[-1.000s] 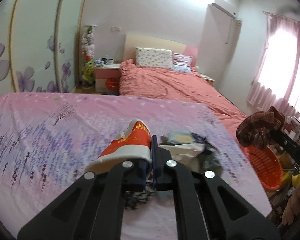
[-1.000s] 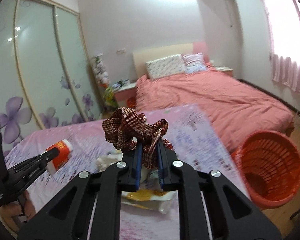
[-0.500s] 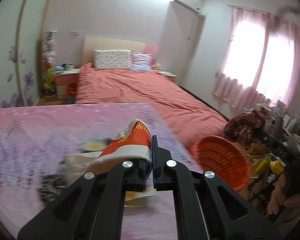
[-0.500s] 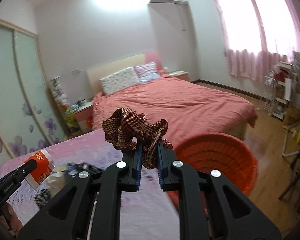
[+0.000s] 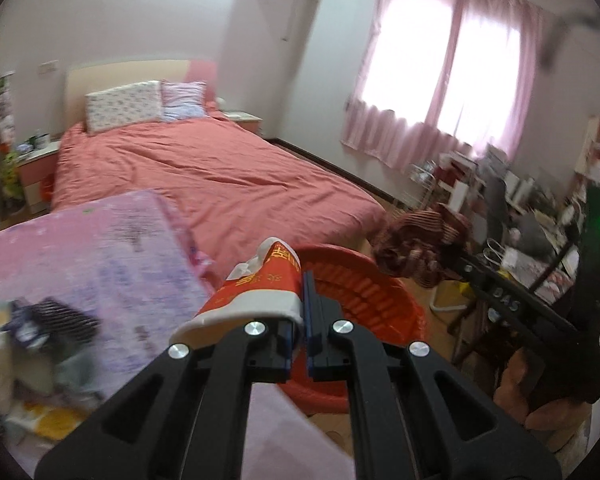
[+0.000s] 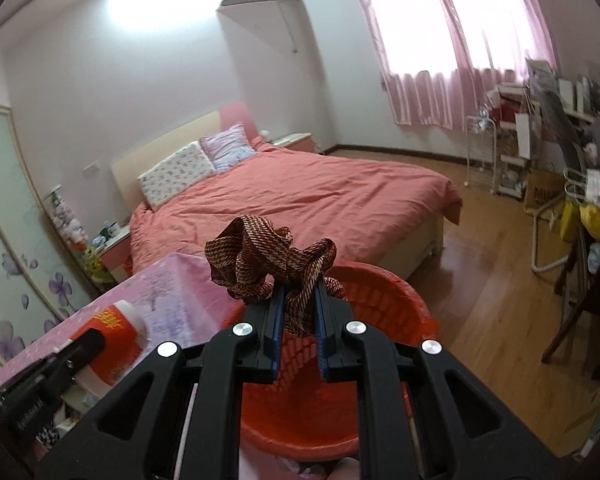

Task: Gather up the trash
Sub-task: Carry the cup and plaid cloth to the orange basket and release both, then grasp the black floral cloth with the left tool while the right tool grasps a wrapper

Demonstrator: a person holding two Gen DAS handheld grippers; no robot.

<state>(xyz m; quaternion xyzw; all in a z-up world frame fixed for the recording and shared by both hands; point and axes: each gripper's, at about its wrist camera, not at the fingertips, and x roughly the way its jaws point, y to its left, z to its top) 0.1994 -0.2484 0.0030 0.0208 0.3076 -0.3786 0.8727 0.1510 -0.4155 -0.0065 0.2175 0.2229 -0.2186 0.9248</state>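
Black fingers of the left gripper point(image 5: 303, 322) are pressed nearly together, pinching the white rim of a red paper cup point(image 5: 256, 294) that lies on its side with crumpled tissue showing at its far end; the cup hangs over the edge of the pink flowered desk point(image 5: 80, 248) and just in front of the orange basket point(image 5: 364, 292); to the left on the desk lies a blurred heap of wrappers and a dark checked scrap point(image 5: 56, 318); the right gripper point(image 6: 296, 320) is closed to a narrow gap, clamping a bunched brown-and-cream woven cloth point(image 6: 272, 264) whose folds stand above the fingertips and whose tail hangs down between them; that cloth is held directly over the open mouth of the basket point(image 6: 384, 300), which stands on the wooden floor point(image 6: 492, 288) beside the desk corner; in the left view the cloth point(image 5: 416, 244) shows at the right, above the basket's far rim, with a hand point(image 5: 540, 396) gripping the handle below; beyond the basket is a bed point(image 6: 320, 200) with a coral cover and two pillows; pink curtains point(image 5: 440, 80) hang at the bright window, and cluttered shelves point(image 6: 548, 128) line the right wall.
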